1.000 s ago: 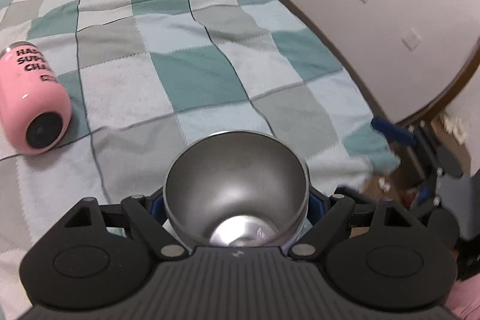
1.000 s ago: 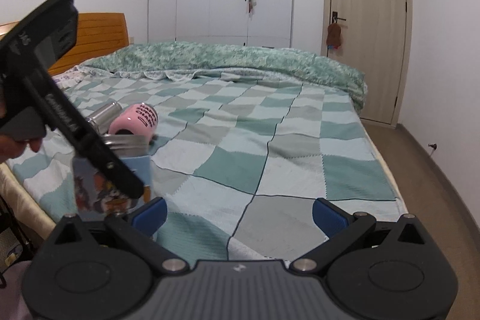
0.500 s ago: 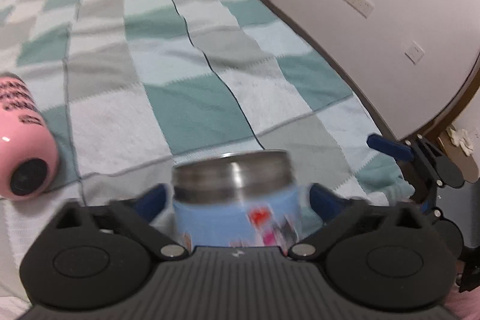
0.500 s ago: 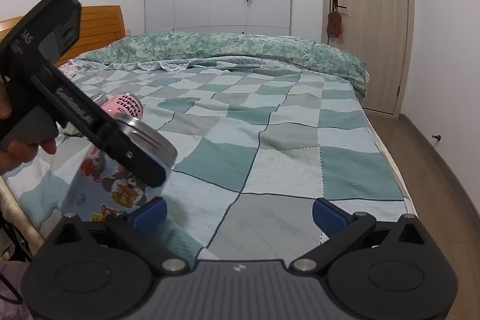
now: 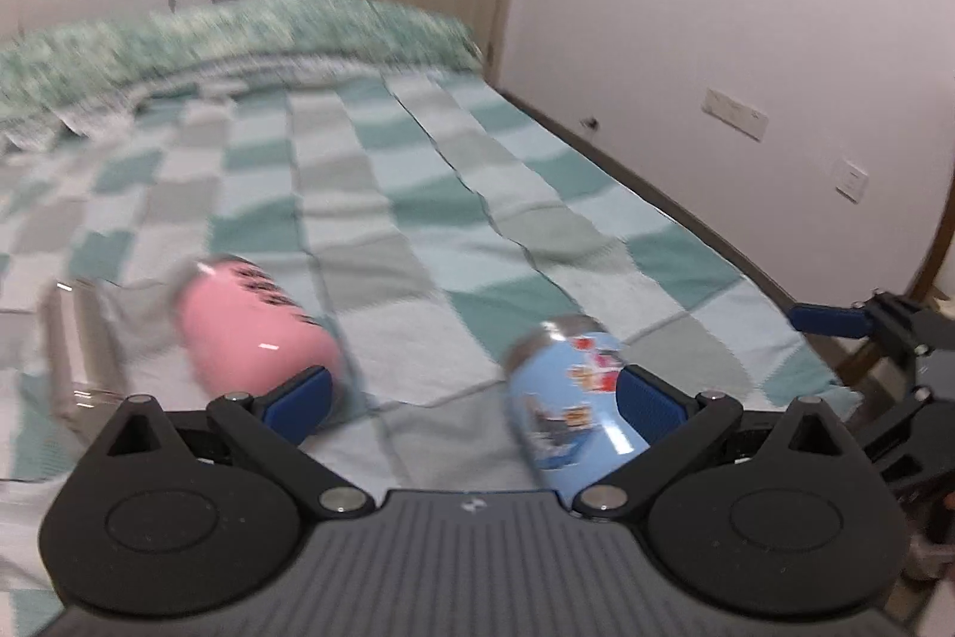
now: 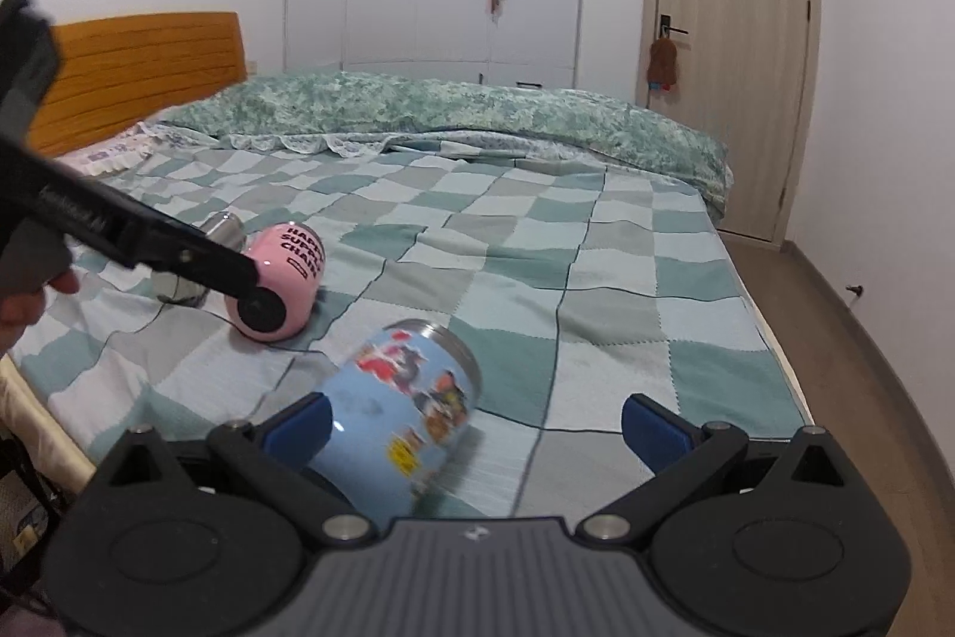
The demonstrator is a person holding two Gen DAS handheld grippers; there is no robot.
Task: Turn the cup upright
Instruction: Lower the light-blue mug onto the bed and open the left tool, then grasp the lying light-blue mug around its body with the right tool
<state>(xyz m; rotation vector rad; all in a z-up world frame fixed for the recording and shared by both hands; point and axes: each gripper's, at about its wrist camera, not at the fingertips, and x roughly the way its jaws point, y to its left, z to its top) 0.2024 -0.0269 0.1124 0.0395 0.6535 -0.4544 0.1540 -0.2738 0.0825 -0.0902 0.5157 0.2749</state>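
Note:
A light blue cartoon-printed steel cup (image 6: 406,398) is tilted over on the checked blanket, rim pointing up and away. It also shows in the left wrist view (image 5: 573,398), blurred, beside the right finger. My left gripper (image 5: 471,398) is open and holds nothing; it appears in the right wrist view (image 6: 179,255) raised at the left. My right gripper (image 6: 477,419) is open and empty, with the cup by its left finger.
A pink cup (image 6: 280,279) lies on its side on the blanket, with a steel cup (image 6: 224,231) behind it. The bed (image 6: 597,279) has a wooden headboard (image 6: 137,64) at the left, a door and wardrobe behind. The bed edge is near.
My left gripper opened and let go of the blue cup, then lifted and swung away. The cup has tipped over from upright and now leans on the blanket.

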